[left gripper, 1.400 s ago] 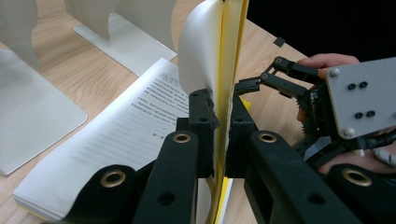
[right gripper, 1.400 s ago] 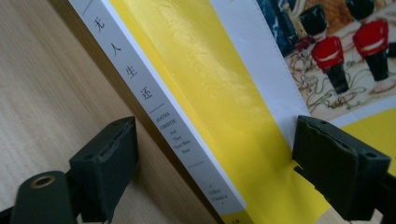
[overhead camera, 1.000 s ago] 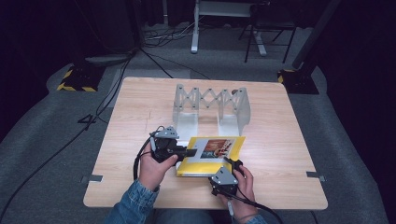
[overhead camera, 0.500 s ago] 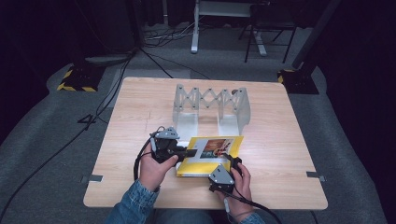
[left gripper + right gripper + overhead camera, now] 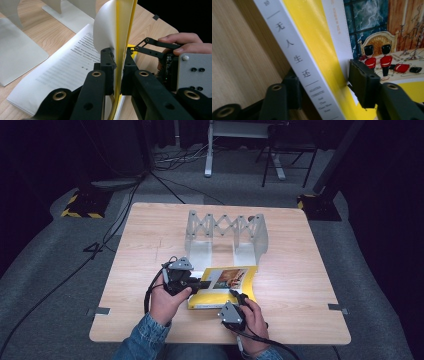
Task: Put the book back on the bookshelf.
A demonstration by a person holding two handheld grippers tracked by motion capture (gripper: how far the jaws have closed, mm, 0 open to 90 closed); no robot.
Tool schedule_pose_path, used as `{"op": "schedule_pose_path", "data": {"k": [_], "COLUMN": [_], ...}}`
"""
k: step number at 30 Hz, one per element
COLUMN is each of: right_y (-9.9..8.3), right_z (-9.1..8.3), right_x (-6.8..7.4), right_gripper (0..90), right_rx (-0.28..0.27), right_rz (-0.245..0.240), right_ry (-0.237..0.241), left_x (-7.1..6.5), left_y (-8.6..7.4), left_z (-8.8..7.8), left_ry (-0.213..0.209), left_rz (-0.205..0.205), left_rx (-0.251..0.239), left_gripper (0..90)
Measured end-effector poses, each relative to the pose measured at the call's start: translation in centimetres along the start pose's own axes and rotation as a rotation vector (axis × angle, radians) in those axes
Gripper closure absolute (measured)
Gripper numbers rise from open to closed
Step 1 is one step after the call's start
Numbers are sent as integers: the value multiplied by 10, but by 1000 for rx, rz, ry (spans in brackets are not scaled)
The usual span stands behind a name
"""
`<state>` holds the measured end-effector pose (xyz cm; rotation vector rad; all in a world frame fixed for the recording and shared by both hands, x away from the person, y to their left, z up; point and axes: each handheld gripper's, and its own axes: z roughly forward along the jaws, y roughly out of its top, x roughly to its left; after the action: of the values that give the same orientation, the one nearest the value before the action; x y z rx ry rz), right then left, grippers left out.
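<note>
Now the right claw (image 5: 324, 100) has just been closing w/ the yellow book's (image 5: 222, 287) spine edge between its jaws, near the surface's (image 5: 300, 270) front; left claw (image 5: 117, 72) pinches the lifted cover. Looks about ready to lift.

Left tongs (image 5: 197, 282): black body, grey three-cornered plate on top, brass-ringed pivots, black cable. Right tongs (image 5: 239, 298): black, grey screwed plate, trailing cable. Person: blue denim sleeves (image 5: 145, 337).

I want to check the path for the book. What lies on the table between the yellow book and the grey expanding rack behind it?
Only bare wood, in the high view: between the yellow book and the rack's flat foot plates nothing lies on the table.
</note>
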<state>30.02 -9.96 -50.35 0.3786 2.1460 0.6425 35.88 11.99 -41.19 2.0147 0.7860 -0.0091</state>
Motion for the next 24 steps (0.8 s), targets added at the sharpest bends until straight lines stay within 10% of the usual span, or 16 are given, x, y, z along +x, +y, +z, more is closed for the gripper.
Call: {"op": "schedule_pose_path", "data": {"k": [6, 10, 24], "right_y": [3, 5, 21], "right_z": [-5, -10, -40], "right_x": [1, 1, -24], "right_gripper": [609, 663, 762], "right_rx": [10, 18, -28], "right_rz": [-38, -65, 37], "right_ry": [-1, -13, 41], "left_x": [1, 6, 22], "left_y": [-2, -4, -22], "left_z": [0, -9, -50], "left_ry": [31, 145, 241], "left_rz": [6, 14, -62], "left_rx": [-10, -27, -152], "left_gripper": [832, 777, 709]}}
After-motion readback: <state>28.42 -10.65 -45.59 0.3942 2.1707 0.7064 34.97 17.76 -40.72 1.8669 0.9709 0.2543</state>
